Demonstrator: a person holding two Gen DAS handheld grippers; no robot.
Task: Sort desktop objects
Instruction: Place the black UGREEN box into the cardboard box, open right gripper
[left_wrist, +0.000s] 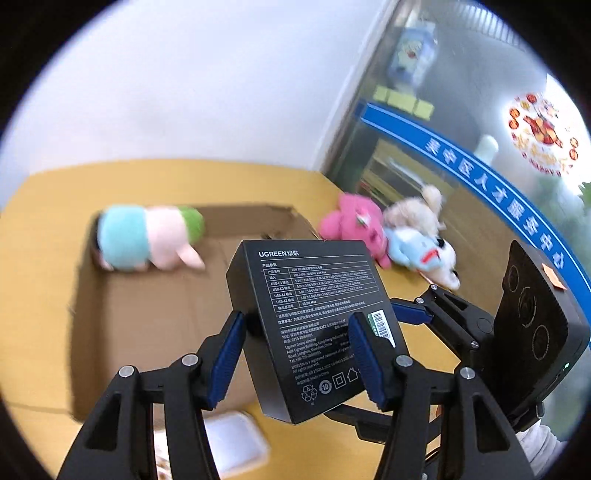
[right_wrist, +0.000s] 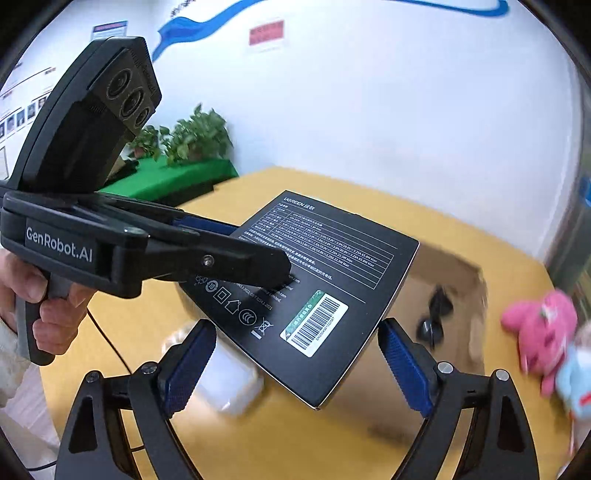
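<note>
My left gripper (left_wrist: 297, 360) is shut on a black UGREEN box (left_wrist: 314, 317) and holds it in the air over the yellow table (left_wrist: 37, 258). The box also shows in the right wrist view (right_wrist: 314, 280), held by the left gripper (right_wrist: 258, 258). My right gripper (right_wrist: 297, 369) is open and empty, its blue pads (right_wrist: 406, 369) on either side of the box's near corner without touching it. In the left wrist view the right gripper (left_wrist: 436, 314) shows at the right. A cardboard box (left_wrist: 147, 314) lies below, with a blue, pink and green plush (left_wrist: 147, 236) inside.
A pink plush (left_wrist: 354, 225), a beige plush (left_wrist: 417, 210) and a light-blue plush (left_wrist: 421, 251) lie on the table at the right. A white flat object (left_wrist: 232, 443) lies near the front edge. A dark object (right_wrist: 436, 314) sits inside the cardboard box (right_wrist: 461, 295).
</note>
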